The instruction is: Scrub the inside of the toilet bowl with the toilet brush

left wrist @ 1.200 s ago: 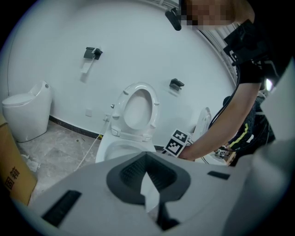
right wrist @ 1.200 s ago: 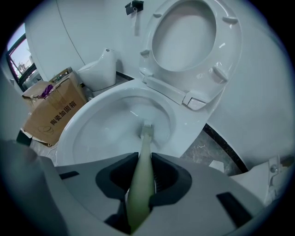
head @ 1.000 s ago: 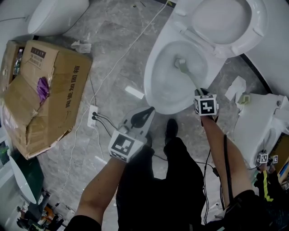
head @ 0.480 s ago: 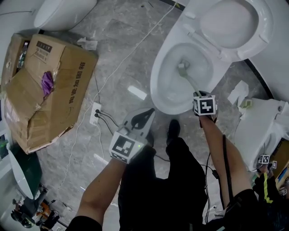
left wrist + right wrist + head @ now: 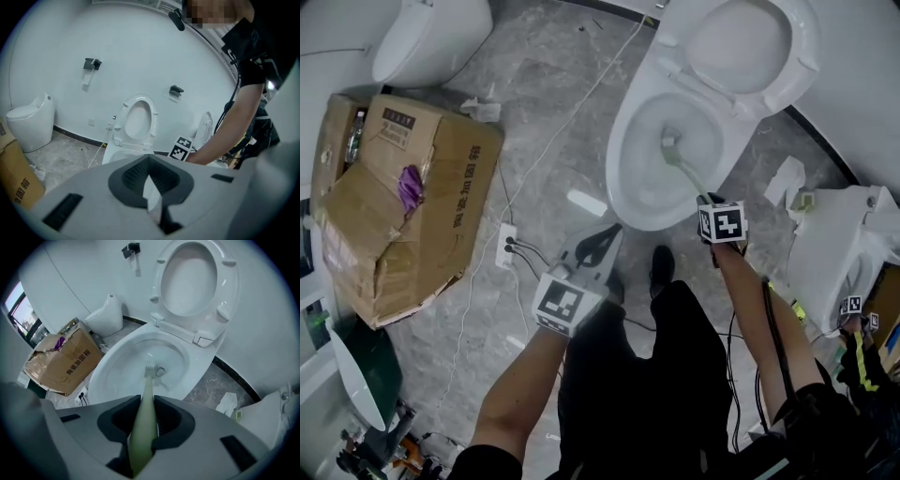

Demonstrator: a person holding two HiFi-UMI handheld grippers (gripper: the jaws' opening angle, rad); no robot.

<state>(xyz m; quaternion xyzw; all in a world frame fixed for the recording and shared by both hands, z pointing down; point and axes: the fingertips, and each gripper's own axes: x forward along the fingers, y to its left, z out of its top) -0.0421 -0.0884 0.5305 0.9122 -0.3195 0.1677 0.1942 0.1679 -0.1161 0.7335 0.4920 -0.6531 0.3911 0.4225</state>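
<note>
In the head view the person stands in front of the toilet bowl (image 5: 623, 183), whose seat (image 5: 741, 42) is lifted up against the wall so that the inside is free to reach. The right gripper (image 5: 707, 200) is held just over the near rim. The toilet brush (image 5: 682, 164) goes from it slanting down into the bowl, with its head low on the inner wall. This slant, I judge, lets the bristles press on the porcelain while the hand is outside the bowl. The left gripper (image 5: 600, 242) hangs over the grey floor (image 5: 544, 103), apart from the bowl, probably held out of the way because the scrubbing needs only one tool. A cardboard box (image 5: 403, 202) lies well to the left. In the left gripper view the two dark pads meet in a point. A pale sliver shows between them, so I cannot be sure that they fully touch, but nothing is held there. This view looks toward the toilet and the person's right forearm. In the right gripper view the jaws are closed only as far as the pale green handle allows, and they pinch it from both sides. The handle runs straight forward, and the brush head rests at the bottom of the bowl, just beside the drain hole (image 5: 161, 371).
</note>
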